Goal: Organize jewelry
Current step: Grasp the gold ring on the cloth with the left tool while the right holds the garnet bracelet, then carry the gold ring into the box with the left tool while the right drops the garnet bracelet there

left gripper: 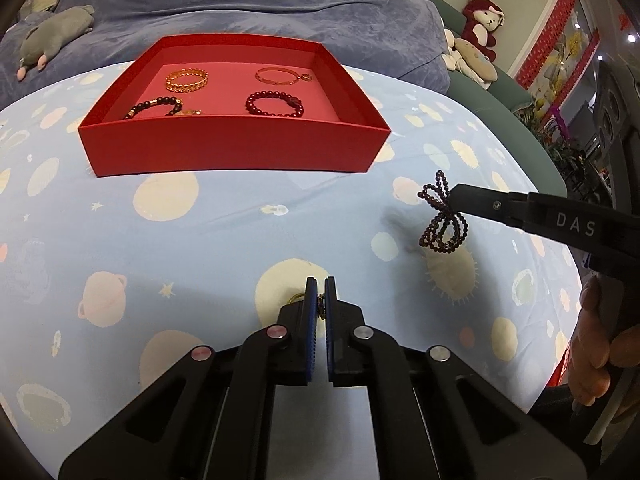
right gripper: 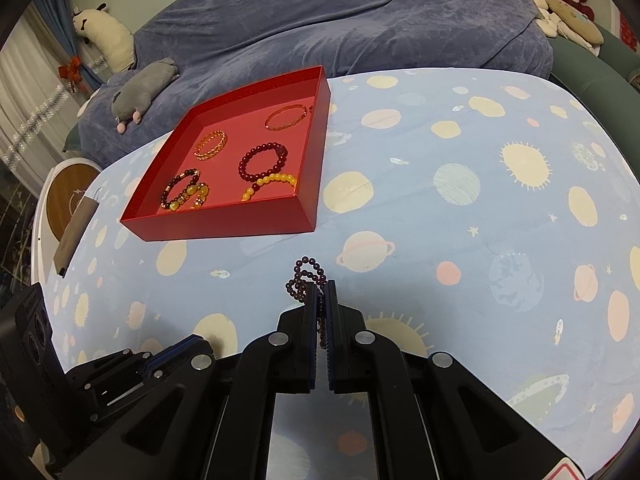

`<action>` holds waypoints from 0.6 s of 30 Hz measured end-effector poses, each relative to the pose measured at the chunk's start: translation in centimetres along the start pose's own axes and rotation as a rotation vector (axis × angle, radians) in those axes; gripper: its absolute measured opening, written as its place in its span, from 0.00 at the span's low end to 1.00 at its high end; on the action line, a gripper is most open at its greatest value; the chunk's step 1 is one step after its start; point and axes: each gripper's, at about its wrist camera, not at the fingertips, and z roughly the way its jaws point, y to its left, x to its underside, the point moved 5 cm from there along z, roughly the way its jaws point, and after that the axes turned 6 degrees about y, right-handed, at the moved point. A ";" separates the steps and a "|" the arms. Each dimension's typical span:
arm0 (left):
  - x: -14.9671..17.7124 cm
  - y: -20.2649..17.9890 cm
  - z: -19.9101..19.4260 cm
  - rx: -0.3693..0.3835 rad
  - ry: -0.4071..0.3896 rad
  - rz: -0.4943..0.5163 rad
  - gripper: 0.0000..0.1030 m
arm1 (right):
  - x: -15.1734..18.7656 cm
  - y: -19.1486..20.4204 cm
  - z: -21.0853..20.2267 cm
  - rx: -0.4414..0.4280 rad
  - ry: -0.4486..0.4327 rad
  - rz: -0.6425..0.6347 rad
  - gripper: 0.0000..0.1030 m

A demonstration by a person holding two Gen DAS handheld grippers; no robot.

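Observation:
A red tray (left gripper: 224, 142) (right gripper: 224, 226) sits on the planet-print sheet and holds several bracelets: a gold chain one (left gripper: 187, 79), a thin gold bangle (left gripper: 280, 76), a dark red bead one (left gripper: 275, 104) and a dark bead one (left gripper: 154, 107). A yellow bead one (right gripper: 268, 184) shows in the right wrist view. My left gripper (left gripper: 320, 286) is shut on a small gold piece (left gripper: 297, 299) low over the sheet. My right gripper (right gripper: 320, 288) (left gripper: 454, 200) is shut on a looped dark red bead strand (left gripper: 440, 216) (right gripper: 306, 278), held above the sheet right of the tray.
A blue duvet (left gripper: 240, 4) lies behind the tray with a grey plush toy (left gripper: 52, 36) (right gripper: 144, 88) on it. More plush toys (left gripper: 480, 32) sit at the far right. A white round stand (right gripper: 68, 196) is beyond the bed's left edge.

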 end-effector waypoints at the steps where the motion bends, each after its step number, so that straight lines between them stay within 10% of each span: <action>1: -0.1 0.3 -0.2 0.001 -0.003 -0.011 0.03 | -0.1 0.1 0.0 -0.002 -0.001 -0.001 0.04; 18: -5.2 5.0 -4.3 0.013 -0.094 -0.103 0.03 | -3.3 3.1 -0.9 -0.042 -0.073 -0.035 0.04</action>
